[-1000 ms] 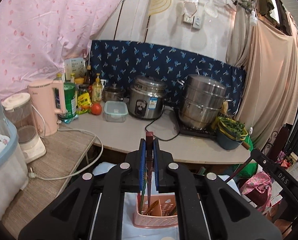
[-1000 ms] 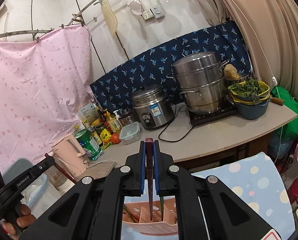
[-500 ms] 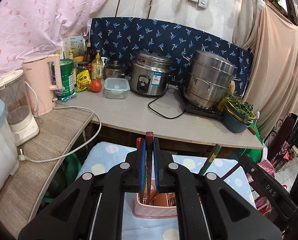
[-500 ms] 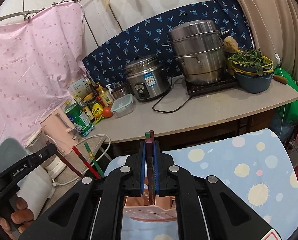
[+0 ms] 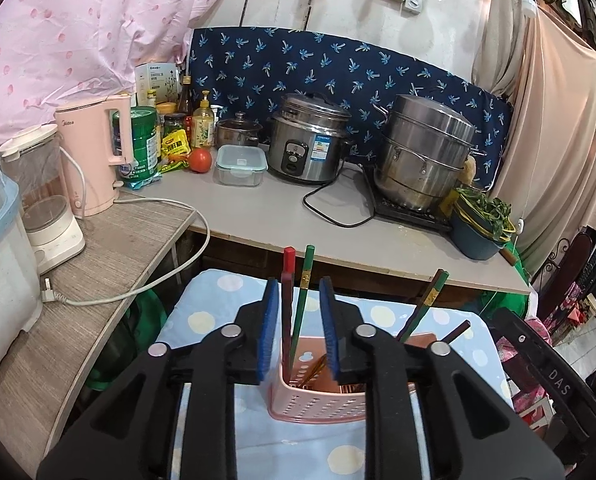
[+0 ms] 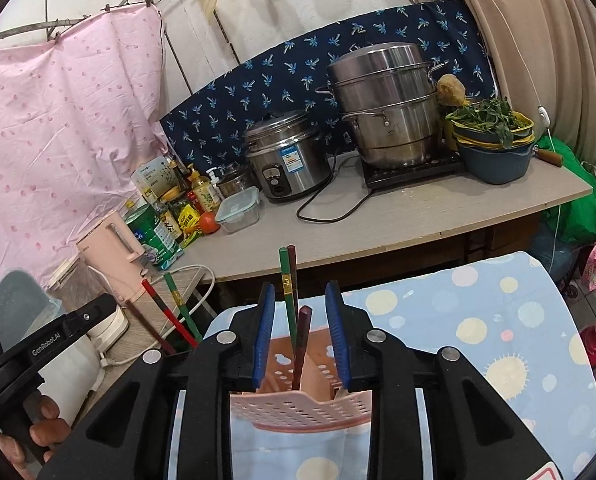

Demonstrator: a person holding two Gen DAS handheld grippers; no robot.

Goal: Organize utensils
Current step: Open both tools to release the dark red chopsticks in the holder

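On the blue cloth with pale dots (image 5: 201, 320) covering the near surface stands a pink perforated plastic utensil basket (image 5: 318, 402), and both grippers hang just above it. The left gripper (image 5: 295, 328) has its blue-padded fingers (image 5: 266, 328) spread apart; between them, touching neither pad, a red chopstick (image 5: 286, 280) and a green chopstick with a gold band (image 5: 304, 280) rise upright out of the basket's left part. To the right, another green chopstick (image 5: 428, 302) and a dark brown one (image 5: 458, 330) lean outward from the basket's right part, beside the black body of the other gripper.

From the right wrist view, the right gripper (image 6: 300, 332) also has its fingers (image 6: 265, 332) spread wide, gripping nothing. In the gap stand a green chopstick (image 6: 285, 280) and a dark red-brown chopstick (image 6: 302, 332), their lower ends down inside the pink basket (image 6: 298, 410), whose divider walls split it into compartments; which compartment each stick occupies cannot be told. At the left of this view the red and green pair (image 6: 169, 308) slants past the left gripper's black handle, which the person's hand (image 6: 37, 428) holds.

Behind the basket runs a grey kitchen surface (image 5: 257, 208) carrying a steel rice cooker (image 5: 308, 140), a tall stacked steel steamer pot (image 5: 426, 152), a clear lidded food box (image 5: 239, 164), a tomato (image 5: 199, 160), bottles and a green tin (image 5: 137, 140), and a blue bowl of leafy greens (image 5: 482, 224). A pink electric kettle (image 5: 93, 156) stands on the lower wood-grain surface (image 5: 97, 272) at the left.
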